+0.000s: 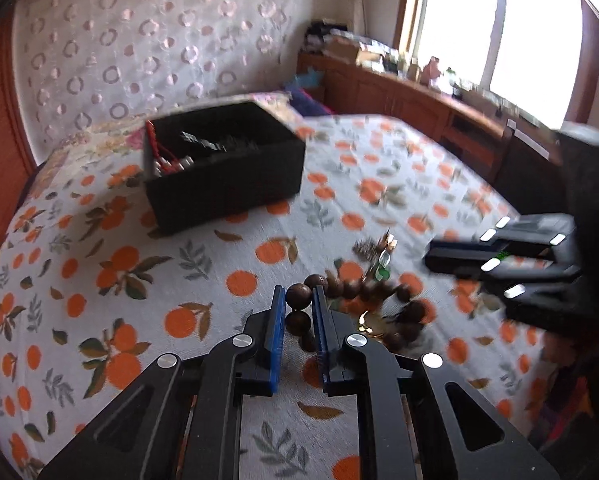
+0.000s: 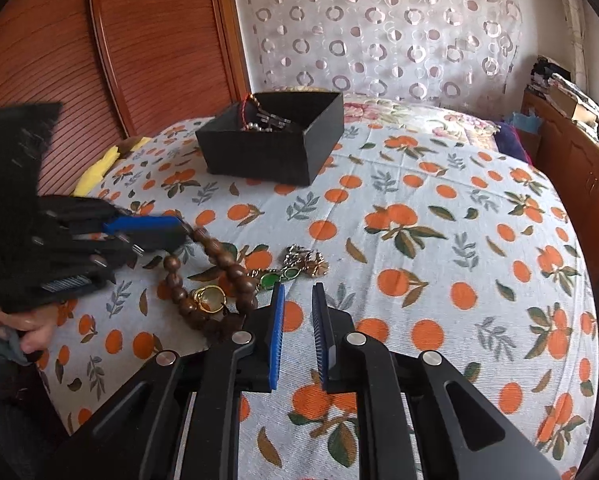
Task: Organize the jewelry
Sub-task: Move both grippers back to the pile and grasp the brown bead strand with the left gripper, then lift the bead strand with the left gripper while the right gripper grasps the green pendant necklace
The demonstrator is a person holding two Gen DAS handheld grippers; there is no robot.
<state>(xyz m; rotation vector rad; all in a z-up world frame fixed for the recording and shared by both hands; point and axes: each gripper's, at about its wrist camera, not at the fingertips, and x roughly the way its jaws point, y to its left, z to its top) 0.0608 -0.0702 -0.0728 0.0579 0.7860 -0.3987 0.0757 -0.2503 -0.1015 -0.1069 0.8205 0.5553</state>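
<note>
On the bed (image 2: 419,184) the open box (image 2: 271,148) sat toward the far side with jewelry inside it, and the string of beads (image 2: 219,264) lay nearer, well apart from the box. Just beside the beads, to their right in the right wrist view, lay a ring (image 2: 208,298) and a small cluster of trinkets (image 2: 299,266). The left hand-held gripper (image 1: 299,296) had beads between its fingers, while the right hand-held gripper (image 2: 298,296) stood just right of the pile, over the bedspread.
</note>
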